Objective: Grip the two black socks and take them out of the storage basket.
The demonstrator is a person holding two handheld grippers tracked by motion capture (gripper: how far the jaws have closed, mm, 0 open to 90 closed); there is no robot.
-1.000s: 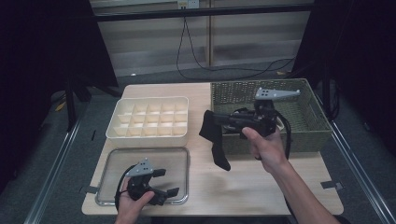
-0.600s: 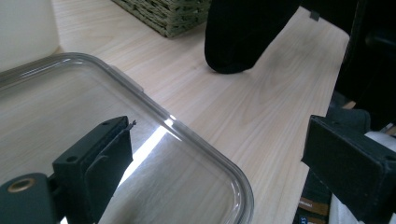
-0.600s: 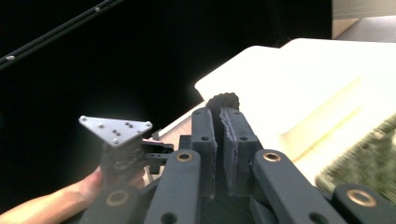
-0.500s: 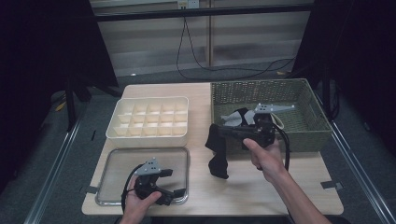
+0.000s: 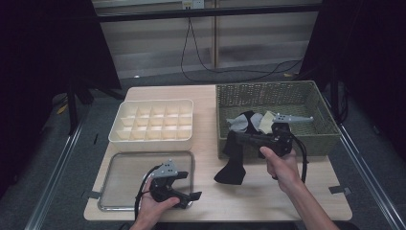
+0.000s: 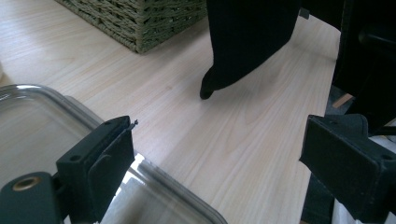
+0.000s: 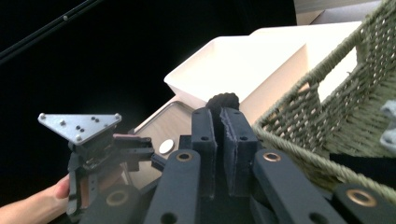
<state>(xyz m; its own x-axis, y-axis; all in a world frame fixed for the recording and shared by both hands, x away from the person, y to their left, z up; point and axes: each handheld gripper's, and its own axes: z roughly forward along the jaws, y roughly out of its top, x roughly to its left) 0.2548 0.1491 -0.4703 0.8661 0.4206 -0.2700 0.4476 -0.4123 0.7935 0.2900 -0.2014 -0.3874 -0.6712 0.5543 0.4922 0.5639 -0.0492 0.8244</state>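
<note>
A black sock (image 5: pixel 231 165) hangs from my right gripper (image 5: pixel 235 137), which is shut on its upper end just in front of the wicker basket (image 5: pixel 316 136). The sock's lower end reaches the tabletop (image 5: pixel 268 196). In the right gripper view the jaws are pressed together on a bunch of the black sock (image 7: pixel 222 100). My left gripper (image 5: pixel 189 186) is open at the front right corner of the metal tray (image 5: pixel 119 165), nothing between its fingers. From the left gripper (image 6: pixel 219 154) view the black sock (image 6: pixel 247 42) hangs ahead, beyond the tray's rim (image 6: pixel 154 170).
A white divided box (image 5: pixel 153 122) stands behind the tray. The basket holds grey and cream cloth pieces (image 5: pixel 249 122). Bare wood lies between the tray and the sock. The table's front edge is close to both hands.
My right gripper has come down with the black sock, so the sock's lower end now meets the table. My left gripper has slid to the right along the tray's front.
</note>
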